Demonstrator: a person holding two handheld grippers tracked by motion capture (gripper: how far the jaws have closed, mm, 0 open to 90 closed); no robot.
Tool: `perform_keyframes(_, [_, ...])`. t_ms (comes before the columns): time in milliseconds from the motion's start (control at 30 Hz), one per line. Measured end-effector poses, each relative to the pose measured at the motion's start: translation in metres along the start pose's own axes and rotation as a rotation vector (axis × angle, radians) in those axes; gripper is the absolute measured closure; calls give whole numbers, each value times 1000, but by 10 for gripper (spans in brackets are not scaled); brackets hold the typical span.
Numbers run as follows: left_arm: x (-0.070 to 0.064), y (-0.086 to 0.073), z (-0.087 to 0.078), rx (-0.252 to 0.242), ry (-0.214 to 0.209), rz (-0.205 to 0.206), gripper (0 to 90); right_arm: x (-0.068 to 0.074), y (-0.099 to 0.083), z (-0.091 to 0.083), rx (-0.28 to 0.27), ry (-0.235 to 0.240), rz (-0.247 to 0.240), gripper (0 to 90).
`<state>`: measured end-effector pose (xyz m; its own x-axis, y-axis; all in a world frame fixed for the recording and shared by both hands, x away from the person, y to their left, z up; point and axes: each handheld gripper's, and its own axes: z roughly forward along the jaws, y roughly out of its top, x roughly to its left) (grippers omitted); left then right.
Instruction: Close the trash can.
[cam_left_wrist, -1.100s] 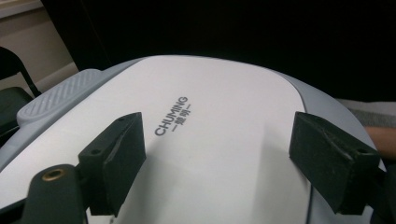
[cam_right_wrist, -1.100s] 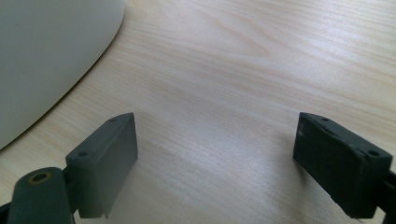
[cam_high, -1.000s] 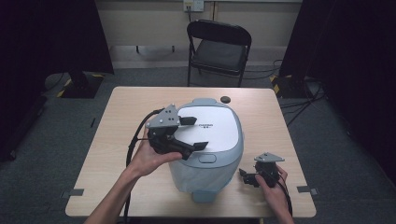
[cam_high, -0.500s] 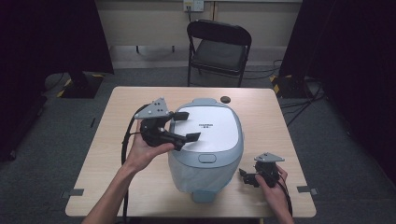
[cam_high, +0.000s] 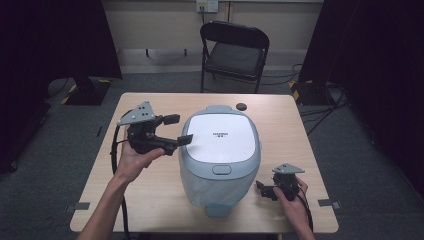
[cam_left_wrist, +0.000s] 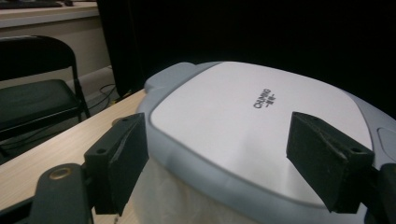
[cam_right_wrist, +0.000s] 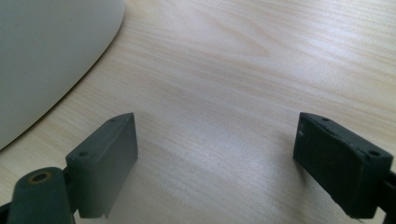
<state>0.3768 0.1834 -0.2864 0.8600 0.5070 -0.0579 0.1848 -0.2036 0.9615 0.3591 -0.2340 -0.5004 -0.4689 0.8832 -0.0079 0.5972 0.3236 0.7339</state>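
In the middle of the pale wooden worktop (cam_high: 150, 200) stands a large pale blue-grey plastic rice cooker (cam_high: 218, 150) with a rounded body and a flat white lid panel bearing a small dark logo; its lid looks shut, with an oval latch button at the near edge. The left gripper (cam_high: 175, 129) is raised just beside the cooker's left shoulder, jaws spread wide and holding nothing; in the left gripper view the two black jaws frame the lid's edge without touching it. The right gripper (cam_high: 264, 191) rests low on the worktop near the cooker's front right side, also spread open and empty. I'd judge this as an approach to the cooker, not yet a contact. The next move probably calls for bringing a jaw down squarely on the front latch button, or taking the rim, while steadying the body so it doesn't slide.
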Motion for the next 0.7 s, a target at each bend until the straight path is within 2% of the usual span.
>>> perform_keyframes(333, [18,-8,-25,-2,69,-41,205,0,0,0,-1,0,-2,124])
perform_keyframes(400, [23,-11,-29,-24,47,-70,204,0,0,0,-1,0,-2,124])
perform_keyframes(467, [26,-13,-33,-19,85,-65,209,0,0,0,0,0,0,124])
perform_keyframes(567, [32,-17,-39,-14,92,-94,201,0,0,0,-1,0,-2,124])
perform_keyframes(633, [34,-21,-44,-8,123,-93,175,0,0,0,-1,-1,-2,124])
perform_keyframes(700, [35,-25,-48,-5,136,-85,164,0,0,0,-1,-1,-2,124])
